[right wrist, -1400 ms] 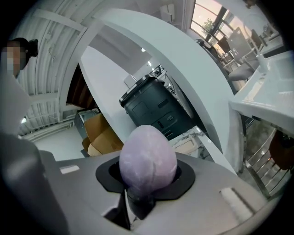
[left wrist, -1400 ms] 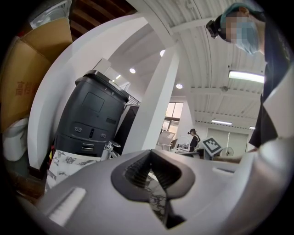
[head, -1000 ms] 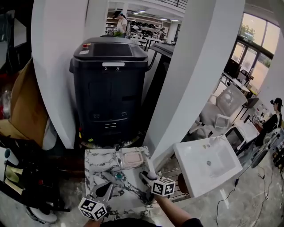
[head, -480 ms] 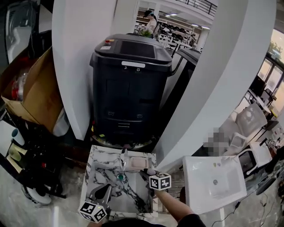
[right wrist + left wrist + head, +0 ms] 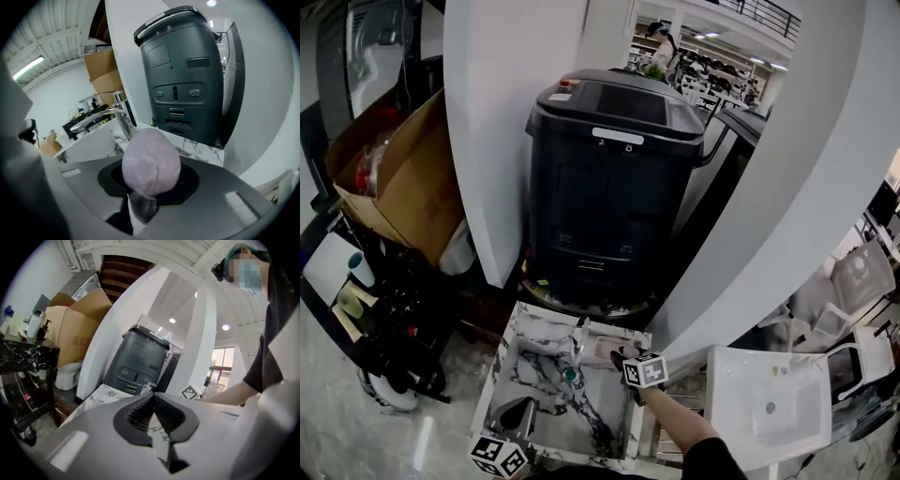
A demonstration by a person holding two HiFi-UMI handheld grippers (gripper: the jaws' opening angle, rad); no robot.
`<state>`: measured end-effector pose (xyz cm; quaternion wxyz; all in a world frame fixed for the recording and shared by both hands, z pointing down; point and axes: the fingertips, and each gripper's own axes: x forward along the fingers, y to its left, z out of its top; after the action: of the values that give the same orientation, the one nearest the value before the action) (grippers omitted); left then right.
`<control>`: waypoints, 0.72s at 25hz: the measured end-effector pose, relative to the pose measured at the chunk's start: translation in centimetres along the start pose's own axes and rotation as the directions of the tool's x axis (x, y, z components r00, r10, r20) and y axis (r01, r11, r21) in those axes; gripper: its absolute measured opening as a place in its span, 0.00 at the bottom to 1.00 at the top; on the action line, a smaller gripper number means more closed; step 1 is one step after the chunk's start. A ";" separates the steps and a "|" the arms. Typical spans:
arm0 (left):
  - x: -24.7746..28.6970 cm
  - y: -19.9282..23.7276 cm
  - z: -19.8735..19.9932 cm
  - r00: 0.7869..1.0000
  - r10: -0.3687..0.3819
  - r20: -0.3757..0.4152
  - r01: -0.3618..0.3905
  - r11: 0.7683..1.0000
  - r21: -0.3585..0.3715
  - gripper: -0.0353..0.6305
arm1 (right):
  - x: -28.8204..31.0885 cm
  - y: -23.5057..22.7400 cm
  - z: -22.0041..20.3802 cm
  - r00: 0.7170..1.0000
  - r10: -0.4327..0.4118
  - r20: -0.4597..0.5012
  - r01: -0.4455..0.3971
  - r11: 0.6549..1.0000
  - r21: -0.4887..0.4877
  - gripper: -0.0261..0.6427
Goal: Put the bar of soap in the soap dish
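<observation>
A pale pink oval bar of soap (image 5: 151, 161) sits between the jaws of my right gripper (image 5: 149, 174), which is shut on it. In the head view the right gripper (image 5: 625, 357) hangs over the back right corner of the marble sink (image 5: 514, 349), right beside the pinkish soap dish (image 5: 603, 347) next to the chrome faucet (image 5: 578, 335). The soap itself is hidden there behind the marker cube. My left gripper (image 5: 521, 411) rests low at the sink's near left, its jaws (image 5: 153, 397) shut with nothing between them.
A tall dark machine (image 5: 614, 187) and a white column (image 5: 520, 122) stand just behind the sink. A cardboard box (image 5: 398, 178) and clutter fill the left. A white washbasin (image 5: 769, 408) lies on the floor at right. The faucet (image 5: 101, 115) rises left of the soap.
My right gripper has moved away from me and down toward the sink's back right corner, nearer the soap dish. The left gripper has stayed near the front left.
</observation>
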<state>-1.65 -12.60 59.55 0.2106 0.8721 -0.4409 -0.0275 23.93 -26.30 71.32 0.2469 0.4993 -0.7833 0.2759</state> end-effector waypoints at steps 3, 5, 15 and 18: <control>-0.6 0.2 0.1 0.999 0.041 0.003 -0.041 0.999 -0.010 0.13 | 1.3 -0.2 -0.1 0.998 -0.002 -0.064 -0.005 0.992 -0.122 0.20; -1.0 0.4 0.2 0.998 0.063 0.006 -0.063 0.998 -0.017 0.13 | 2.0 -0.4 -0.4 0.995 -0.007 -0.103 -0.013 0.982 -0.188 0.20; -2.3 1.6 -0.6 0.993 0.121 0.016 -0.120 0.992 -0.028 0.13 | 4.2 -0.6 -1.0 0.977 -0.012 -0.211 -0.064 0.935 -0.348 0.20; -2.5 1.5 -0.2 0.991 0.135 0.016 -0.134 0.990 -0.034 0.13 | 4.7 -0.8 -1.3 0.969 -0.030 -0.245 -0.071 0.916 -0.394 0.20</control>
<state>-4.33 -11.36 59.95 0.2222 0.8365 -0.5000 -0.0286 23.07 -28.75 75.57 0.4358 0.3922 -0.7916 0.1723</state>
